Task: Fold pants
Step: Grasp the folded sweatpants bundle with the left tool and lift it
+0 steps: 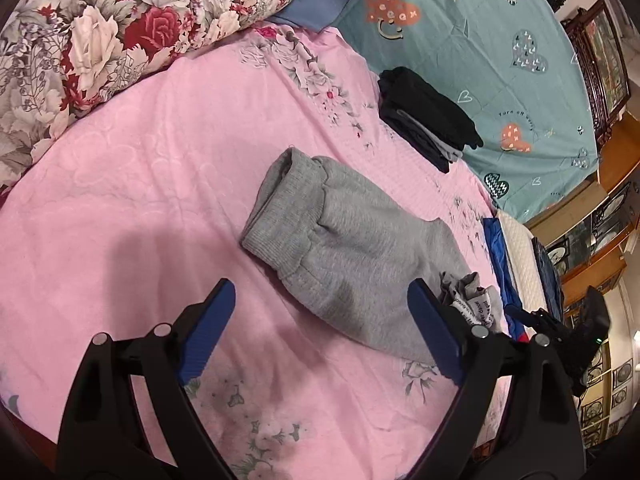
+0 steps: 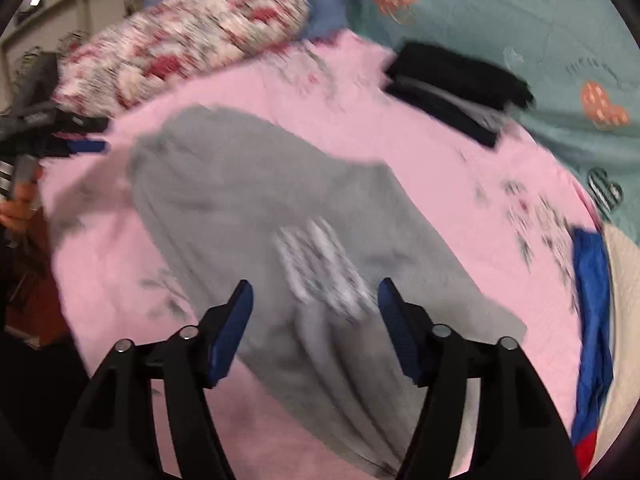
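Note:
Grey sweatpants (image 1: 340,248) lie folded on the pink bedsheet (image 1: 140,184), ribbed cuffs pointing away, a care label (image 1: 474,306) showing at the near right end. My left gripper (image 1: 320,292) hovers open just above their near edge, nothing between its blue pads. In the blurred right wrist view the same grey pants (image 2: 260,200) fill the middle, with a white label (image 2: 324,260) on top. My right gripper (image 2: 316,290) is open over that label end, holding nothing. The right gripper (image 1: 560,320) also shows at the left wrist view's right edge.
A stack of folded dark clothes (image 1: 428,116) sits at the far right on the seam with a teal heart-print sheet (image 1: 500,40). A floral quilt (image 1: 100,40) is bunched at the back left. Blue fabric (image 1: 498,256) and a white mattress edge lie right, with wooden furniture (image 1: 612,184) beyond.

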The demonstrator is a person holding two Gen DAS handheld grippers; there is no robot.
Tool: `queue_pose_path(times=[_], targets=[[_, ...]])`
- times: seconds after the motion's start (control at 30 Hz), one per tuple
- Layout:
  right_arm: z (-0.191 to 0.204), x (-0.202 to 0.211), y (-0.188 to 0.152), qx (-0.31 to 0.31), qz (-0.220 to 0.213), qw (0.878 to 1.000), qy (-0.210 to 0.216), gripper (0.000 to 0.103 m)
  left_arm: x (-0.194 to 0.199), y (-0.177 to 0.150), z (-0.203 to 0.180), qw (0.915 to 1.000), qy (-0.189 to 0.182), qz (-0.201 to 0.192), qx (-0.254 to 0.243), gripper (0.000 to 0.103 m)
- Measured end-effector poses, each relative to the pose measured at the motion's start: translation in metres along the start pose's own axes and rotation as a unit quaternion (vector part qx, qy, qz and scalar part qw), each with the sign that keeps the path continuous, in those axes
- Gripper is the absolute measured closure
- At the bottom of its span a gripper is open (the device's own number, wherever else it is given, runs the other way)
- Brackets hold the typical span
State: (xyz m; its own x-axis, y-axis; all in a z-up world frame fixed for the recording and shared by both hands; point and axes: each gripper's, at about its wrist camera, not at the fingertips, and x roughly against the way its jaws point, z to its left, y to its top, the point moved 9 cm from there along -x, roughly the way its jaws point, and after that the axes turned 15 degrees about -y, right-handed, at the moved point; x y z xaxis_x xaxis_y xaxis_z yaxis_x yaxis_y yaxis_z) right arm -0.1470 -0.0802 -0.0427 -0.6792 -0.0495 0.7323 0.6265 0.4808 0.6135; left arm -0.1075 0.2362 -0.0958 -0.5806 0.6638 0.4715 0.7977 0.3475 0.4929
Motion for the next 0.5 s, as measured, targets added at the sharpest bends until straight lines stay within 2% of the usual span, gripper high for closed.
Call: queue_pose_path(times=[0.07, 0.17, 0.27, 0.33, 0.37, 0.4, 0.43, 0.5], targets=[[0.043, 0.0, 0.013, 0.043, -0.019, 0.998, 0.037, 0.033, -0.001, -0.002, -0.001, 0.9999, -0.006, 0.002, 0.009, 0.014], [0.101, -0.022, 0.019, 0.134, -0.035, 0.99, 0.03, 0.033, -0.003, -0.008, -0.005, 0.9995, -0.019, 0.007, 0.025, 0.014], [0.135, -0.052, 0.019, 0.178, -0.01, 0.983, 0.047, 0.034, -0.005, -0.015, -0.009, 0.9981, -0.038, 0.014, 0.047, 0.014], [0.138, -0.067, 0.02, 0.186, 0.003, 0.982, 0.039, 0.042, -0.008, -0.018, -0.012, 0.9973, -0.047, 0.018, 0.053, 0.014], [0.135, -0.073, 0.02, 0.183, 0.006, 0.982, 0.04, 0.053, -0.011, -0.02, -0.014, 0.9972, -0.05, 0.02, 0.053, 0.014], [0.132, -0.077, 0.025, 0.173, 0.005, 0.984, 0.041, 0.069, -0.013, -0.021, -0.015, 0.9971, -0.051, 0.023, 0.052, 0.014], [0.127, -0.079, 0.026, 0.167, 0.005, 0.985, 0.043, 0.079, -0.018, -0.022, -0.016, 0.9969, -0.053, 0.028, 0.052, 0.014], [0.122, -0.078, 0.031, 0.148, 0.006, 0.987, 0.064, 0.086, -0.028, -0.025, -0.019, 0.9958, -0.058, 0.04, 0.058, 0.014]])
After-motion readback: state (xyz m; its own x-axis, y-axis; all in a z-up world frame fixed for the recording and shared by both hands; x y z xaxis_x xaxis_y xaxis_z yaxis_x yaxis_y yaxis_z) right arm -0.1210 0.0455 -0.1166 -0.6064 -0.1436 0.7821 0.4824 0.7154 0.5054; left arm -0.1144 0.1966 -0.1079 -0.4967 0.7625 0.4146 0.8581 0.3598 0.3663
